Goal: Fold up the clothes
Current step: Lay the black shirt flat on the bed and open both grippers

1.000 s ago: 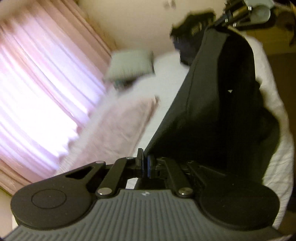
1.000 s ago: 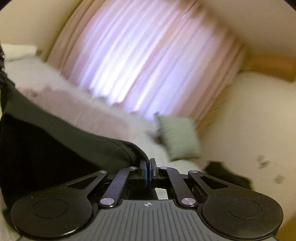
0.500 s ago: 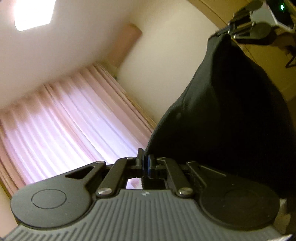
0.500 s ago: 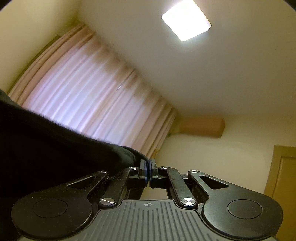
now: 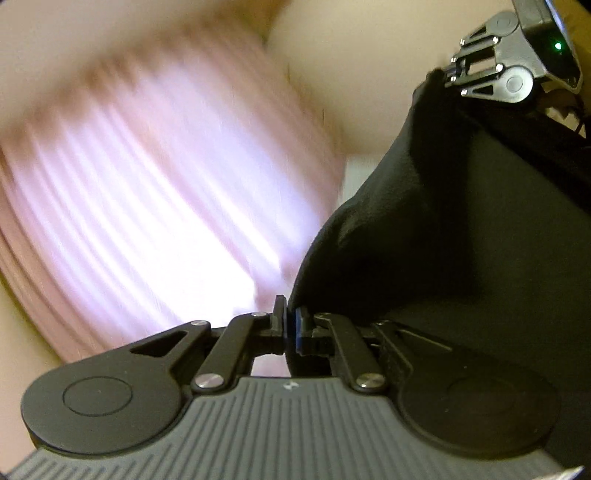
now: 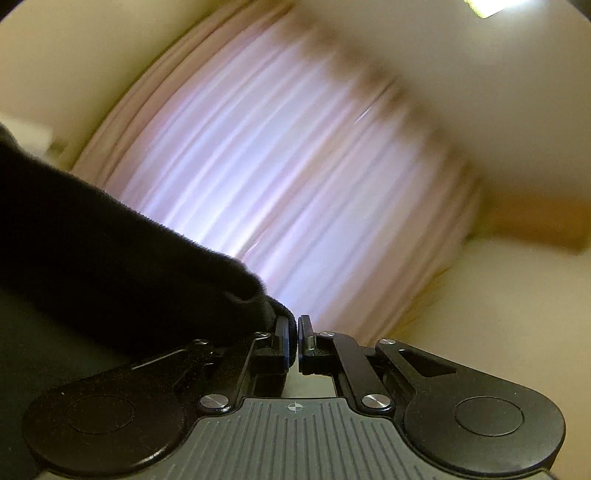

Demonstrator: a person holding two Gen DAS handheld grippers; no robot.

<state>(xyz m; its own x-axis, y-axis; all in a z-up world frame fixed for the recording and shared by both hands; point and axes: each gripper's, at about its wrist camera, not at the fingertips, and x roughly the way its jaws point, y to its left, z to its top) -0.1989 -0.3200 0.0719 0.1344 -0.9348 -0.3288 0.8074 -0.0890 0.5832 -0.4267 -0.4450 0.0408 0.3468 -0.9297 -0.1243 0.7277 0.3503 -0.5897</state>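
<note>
The garment (image 5: 461,229) is a black cloth held in the air between the two grippers. In the left wrist view it spans from the bottom centre to the top right corner and fills most of the right half. One edge runs in a sagging line between the two grip points. In the right wrist view the garment (image 6: 110,258) fills the lower left and tapers to a corner at the jaws.

The left gripper (image 5: 290,325) has an edge of the cloth between its pads. Its jaws are opening, with only a narrow gap so far. The cloth appears to remain pinched, though the dark fabric makes the contact hard to confirm.

The right gripper (image 6: 294,343) has its jaws closed on the corner of the garment, with only the cloth's thickness between the pads. The same gripper (image 5: 448,75) shows at the top right of the left wrist view, with the cloth hanging from it.

Behind the garment hangs a pink curtain (image 6: 280,177), lit from behind and blurred. Cream walls (image 5: 369,74) flank it. A ceiling light (image 6: 491,7) shows at the top edge.
</note>
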